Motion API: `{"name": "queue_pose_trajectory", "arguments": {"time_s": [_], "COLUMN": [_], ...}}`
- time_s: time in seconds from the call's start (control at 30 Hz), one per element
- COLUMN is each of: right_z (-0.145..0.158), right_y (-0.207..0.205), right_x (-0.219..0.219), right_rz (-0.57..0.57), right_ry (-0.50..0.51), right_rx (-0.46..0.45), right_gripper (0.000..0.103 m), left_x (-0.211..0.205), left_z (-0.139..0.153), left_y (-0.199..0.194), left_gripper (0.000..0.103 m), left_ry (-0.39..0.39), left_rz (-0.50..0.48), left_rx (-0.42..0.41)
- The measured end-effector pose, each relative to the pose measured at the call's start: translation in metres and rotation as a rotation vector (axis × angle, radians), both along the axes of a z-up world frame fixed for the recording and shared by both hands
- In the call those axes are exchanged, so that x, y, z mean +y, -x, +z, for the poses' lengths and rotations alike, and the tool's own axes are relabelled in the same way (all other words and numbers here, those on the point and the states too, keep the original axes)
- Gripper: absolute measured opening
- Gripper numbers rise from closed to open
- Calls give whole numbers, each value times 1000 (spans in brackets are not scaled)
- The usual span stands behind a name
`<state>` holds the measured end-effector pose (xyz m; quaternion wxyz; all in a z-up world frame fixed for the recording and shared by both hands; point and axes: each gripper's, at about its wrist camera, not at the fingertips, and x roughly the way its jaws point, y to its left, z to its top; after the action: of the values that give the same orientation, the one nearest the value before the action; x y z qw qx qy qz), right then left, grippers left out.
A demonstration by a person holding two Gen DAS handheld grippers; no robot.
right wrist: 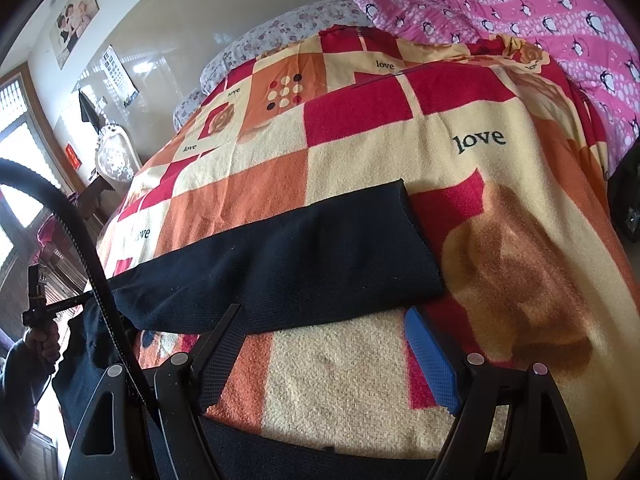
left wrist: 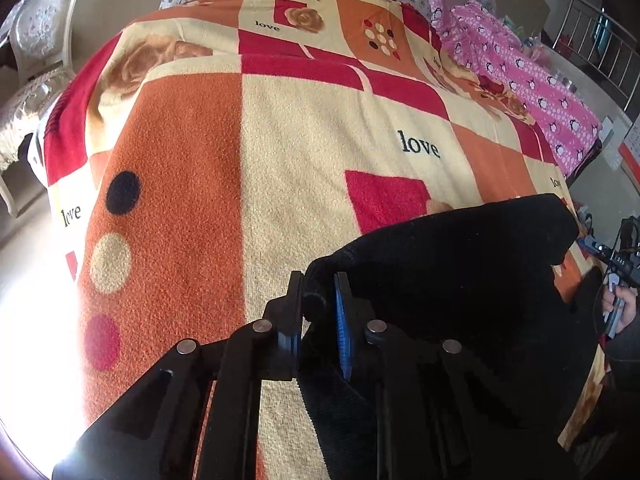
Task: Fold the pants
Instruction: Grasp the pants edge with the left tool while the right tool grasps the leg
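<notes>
The black pants (left wrist: pixel 460 272) lie on a bed blanket (left wrist: pixel 280 140) patterned in orange, red and cream. My left gripper (left wrist: pixel 318 292) is shut on a bunched edge of the pants at their left end, near the bed's front edge. In the right wrist view a pant leg (right wrist: pixel 280 256) lies flat across the blanket (right wrist: pixel 400 152), its hem at the right. My right gripper (right wrist: pixel 324 316) is open, its fingers spread just in front of the leg's near edge, holding nothing. The right gripper also shows at the far right of the left wrist view (left wrist: pixel 612 260).
A pink penguin quilt (right wrist: pixel 540 12) is heaped along the bed's right side. Floral pillows (right wrist: pixel 288 24) lie at the head. A white chair (left wrist: pixel 36 48) stands left of the bed. A black cable (right wrist: pixel 80 240) arcs past my right gripper.
</notes>
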<state>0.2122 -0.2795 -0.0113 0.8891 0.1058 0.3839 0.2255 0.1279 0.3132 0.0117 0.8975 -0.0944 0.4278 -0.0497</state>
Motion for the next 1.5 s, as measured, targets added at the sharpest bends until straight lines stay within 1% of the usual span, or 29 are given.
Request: {"name": "queue_pose_trajectory", "arguments": {"time_s": [0.07, 0.13, 0.2, 0.27, 0.33, 0.37, 0.4, 0.43, 0.47, 0.5, 0.53, 0.57, 0.6, 0.67, 0.7, 0.77, 0.83, 0.9, 1.0, 1.1, 1.17, 1.2, 1.23, 1.3, 1.37, 1.43, 1.5], "right_z": [1, 3, 9, 23, 42, 50, 54, 55, 51, 48, 42, 36, 30, 22, 18, 11, 7, 2, -1, -4, -4, -5, -4, 6, 25, 46, 64], "right_y": [1, 3, 3, -4, -19, -34, -45, -66, -80, -92, -106, -117, -129, -141, -147, -155, -160, -165, -169, -168, -168, -167, -165, -156, -141, -120, -91], "right_x": [-1, -5, -12, -26, -39, -47, -53, -62, -68, -70, -69, -64, -58, -45, -42, -38, -37, -38, -34, -31, -30, -29, -27, -26, -27, -35, -42], "right_rz": [0, 0, -17, -36, -45, -56, -62, -53, -37, -20, 3, 23, 32, 50, 36, 51, 40, 47, 65, 83, 93, 101, 124, 148, 178, 214, 255], "right_ry": [-9, -32, -62, -101, -99, -94, -110, -183, -249, -297, -325, -322, -281, -181, -141, -139, -121, -145, -141, -134, -112, -100, -94, -65, -65, -76, -54], "right_rx": [-6, -24, -23, 1, 25, 72, 115, 197, 259, 311, 367, 406, 427, 430, 430, 439, 439, 455, 467, 461, 446, 441, 427, 357, 271, 192, 107], "right_gripper": [80, 80, 80, 80, 80, 80, 80, 80, 79, 69, 57, 54, 52, 40, 32, 31, 31, 31, 31, 30, 16, 7, 6, 5, 5, 5, 5], "left_x": [-6, -11, -20, -29, -38, -43, -47, -49, -50, -51, -52, -53, -54, -54, -54, -54, -54, -54, -54, -53, -52, -52, -52, -55, -57, -57, -56], "left_z": [8, 17, 29, 41, 51, 56, 60, 62, 63, 63, 63, 62, 61, 59, 57, 55, 54, 54, 54, 50, 49, 50, 51, 57, 66, 76, 81], "left_y": [5, 11, 18, 24, 30, 30, 31, 30, 30, 29, 28, 28, 27, 26, 26, 26, 24, 22, 21, 16, 14, 14, 16, 24, 37, 55, 75], "left_gripper": [11, 10, 10, 10, 10, 10, 10, 10, 10, 9, 9, 9, 9, 9, 9, 9, 9, 9, 9, 9, 9, 9, 8, 7, 7, 7, 7], "left_ry": [-24, -40, -69, -108, -134, -147, -152, -158, -164, -164, -163, -165, -164, -166, -164, -159, -163, -160, -150, -140, -132, -131, -132, -134, -148, -150, -157], "left_rz": [18, 28, 38, 43, 42, 47, 51, 54, 60, 66, 71, 75, 76, 81, 83, 85, 89, 86, 81, 92, 111, 121, 125, 123, 119, 110, 95], "left_rx": [-29, -55, -79, -108, -138, -151, -160, -167, -170, -168, -165, -163, -159, -152, -148, -139, -134, -130, -126, -109, -107, -111, -118, -139, -170, -205, -233]}}
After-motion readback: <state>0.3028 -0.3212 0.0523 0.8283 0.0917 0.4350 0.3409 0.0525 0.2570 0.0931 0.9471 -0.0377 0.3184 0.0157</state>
